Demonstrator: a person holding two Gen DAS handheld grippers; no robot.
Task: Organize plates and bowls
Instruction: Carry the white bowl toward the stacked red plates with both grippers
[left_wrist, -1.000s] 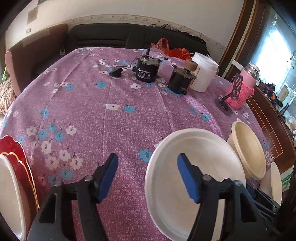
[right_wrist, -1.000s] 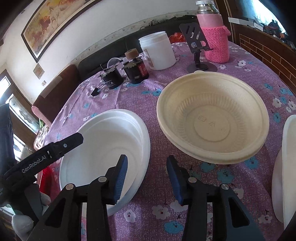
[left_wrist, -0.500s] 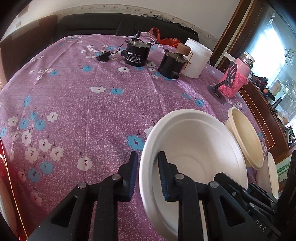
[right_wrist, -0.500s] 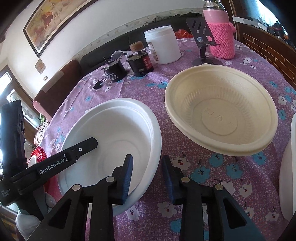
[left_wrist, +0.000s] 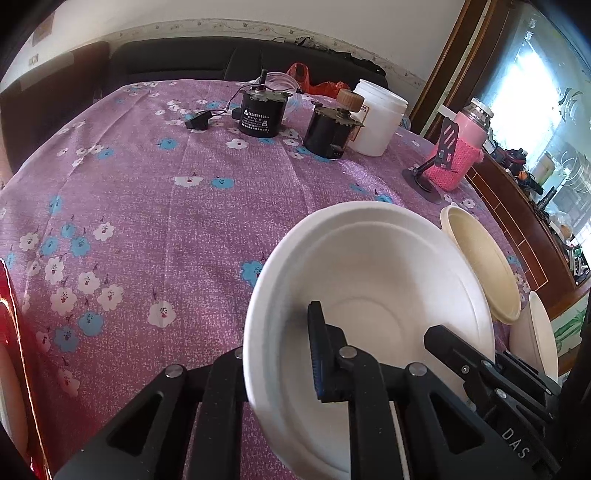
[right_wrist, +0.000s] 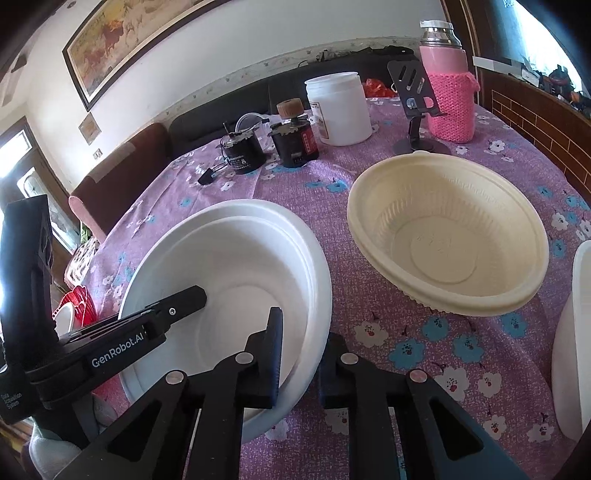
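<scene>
Left gripper (left_wrist: 280, 354) clamps white bowl (left_wrist: 369, 288) rim – outer finger hidden; right gripper (right_wrist: 299, 354) pinches opposite rim; floral tablecloth (left_wrist: 147, 206), sofa (left_wrist: 184, 62) behind.

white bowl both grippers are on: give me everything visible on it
The white bowl is matte, moulded-pulp looking, round, with a wide stepped rim, and empty. It sits on the purple floral tablecloth, left of the cream bowl. The left hand-held gripper and right hand-held gripper each straddle its near rim, one finger inside.

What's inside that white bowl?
Only gripper fingers: the white bowl holds one finger of the right gripper and one from the left; what they cover can't be seen.
</scene>
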